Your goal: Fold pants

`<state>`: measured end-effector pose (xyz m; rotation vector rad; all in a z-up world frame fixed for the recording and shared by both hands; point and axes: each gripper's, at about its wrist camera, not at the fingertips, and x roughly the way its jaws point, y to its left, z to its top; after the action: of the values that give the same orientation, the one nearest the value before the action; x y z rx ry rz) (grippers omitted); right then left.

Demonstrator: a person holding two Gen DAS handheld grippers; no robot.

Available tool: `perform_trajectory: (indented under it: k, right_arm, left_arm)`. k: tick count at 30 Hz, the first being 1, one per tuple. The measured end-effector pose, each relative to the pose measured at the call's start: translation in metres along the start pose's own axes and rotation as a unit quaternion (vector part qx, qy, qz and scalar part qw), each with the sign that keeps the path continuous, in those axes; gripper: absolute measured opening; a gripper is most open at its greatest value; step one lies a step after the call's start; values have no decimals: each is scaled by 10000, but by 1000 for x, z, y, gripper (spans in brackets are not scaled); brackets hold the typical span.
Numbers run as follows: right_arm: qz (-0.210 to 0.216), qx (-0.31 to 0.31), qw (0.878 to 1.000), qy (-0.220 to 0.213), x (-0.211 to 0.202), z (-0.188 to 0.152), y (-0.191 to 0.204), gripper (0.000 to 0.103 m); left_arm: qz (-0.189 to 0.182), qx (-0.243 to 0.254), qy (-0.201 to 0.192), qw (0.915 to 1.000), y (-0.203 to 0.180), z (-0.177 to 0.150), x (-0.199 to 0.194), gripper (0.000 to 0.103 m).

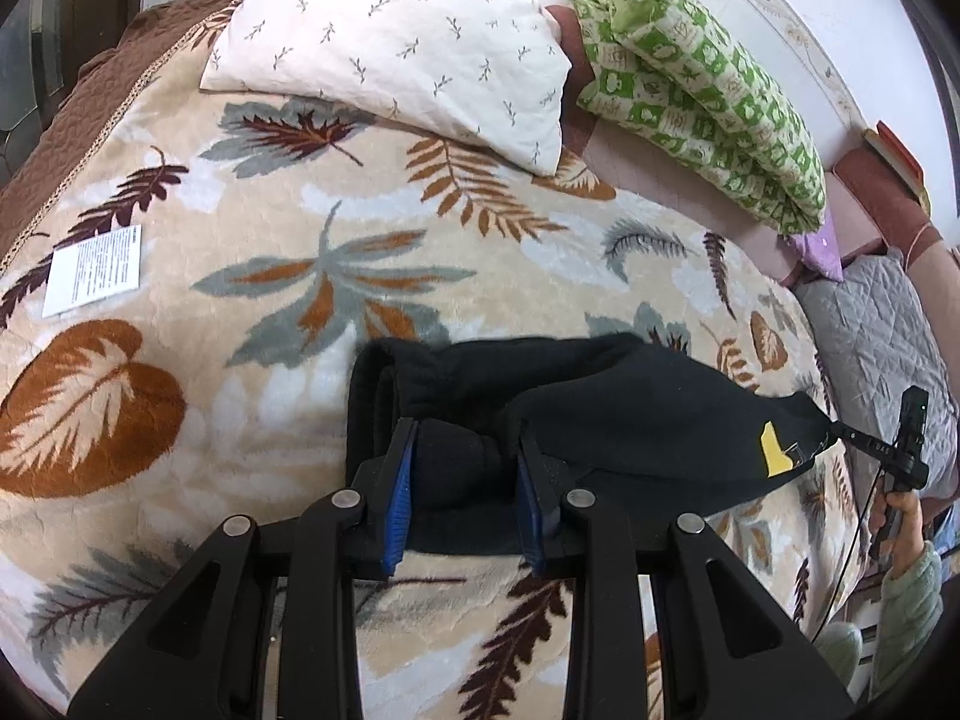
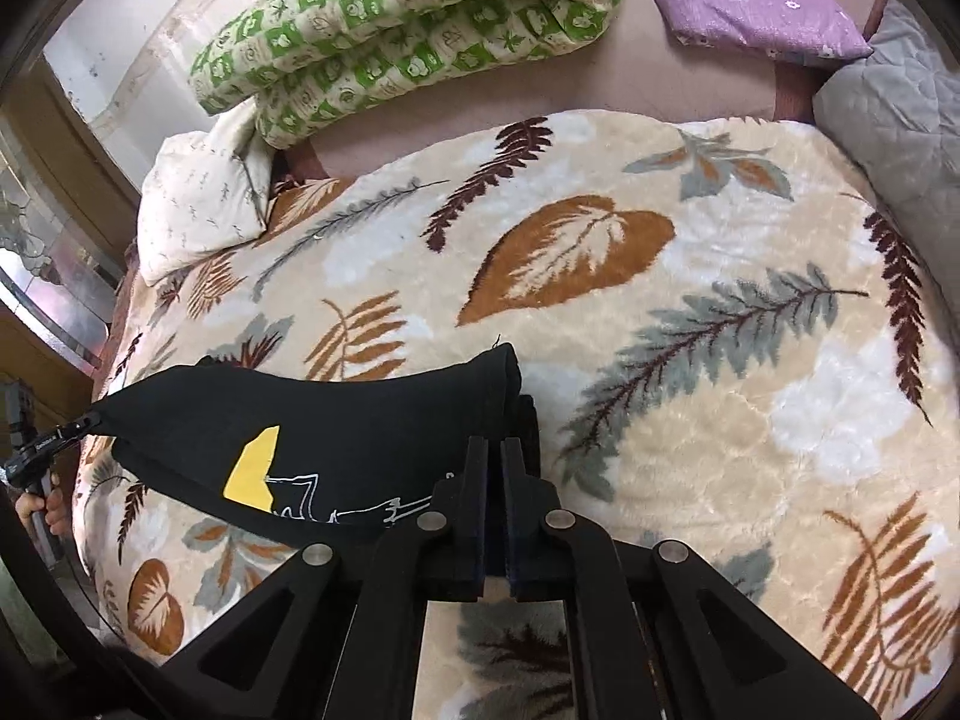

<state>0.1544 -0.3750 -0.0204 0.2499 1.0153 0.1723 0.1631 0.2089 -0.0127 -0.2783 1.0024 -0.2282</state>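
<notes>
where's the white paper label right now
The label shows only in the left wrist view, lying flat at the far left of the leaf blanket, left of the black pants and below the white pillow.

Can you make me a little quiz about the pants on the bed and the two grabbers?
1. True or false: the left gripper is clamped on a thick bunch of the black pants.
2. What color is the patch printed on the pants?
3. The pants lie on: A) a bare floor B) a leaf-patterned blanket C) a wooden table.

Key
1. True; its blue pads squeeze the cloth.
2. Yellow.
3. B. The right gripper is shut at the pants' other end.
</notes>
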Motion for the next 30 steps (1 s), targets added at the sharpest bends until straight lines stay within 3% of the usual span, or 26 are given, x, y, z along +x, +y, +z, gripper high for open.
perform_trajectory:
  k: [7,11,16,19,21,22,23,27,30]
  right_arm:
    - [-31,327,9992,223,20,-26,-21,3]
    - [30,350,9994,77,13,-22,-21,3]
    - [-93,261,9994,204,19,-22,-21,3]
    - [-306,136,9985,423,36,-27,-19,4]
    - [-406,191,9983,376,36,-27,-19,14]
    - [-455,242,9981,346,33,-25,-19,21]
    - [-503,286,9980,272,28,-23,-18,37]
    - [-885,28,9960,-82,0,-17,5,40]
    - [-436,-334,9982,-236,-12,-11,52,42]
  left_arm:
    - [-65,-28,54,10000,10,-18,6,27]
    - [-63,165,-64,9998,4,-17,-2,27]
    - [269,811,69,9963,-8,-30,3,27]
    - [609,1311,235,9892,-15,-43,14,28]
    - [694,1531,228,9855,-19,-47,13,29]
    - [639,1528,222,9859,-19,-47,10,31]
    - [511,1476,246,9874,-17,-46,7,32]
    - [-296,920,216,9951,1,-38,-15,59]
    - [-697,406,120,9967,21,-30,-26,61]
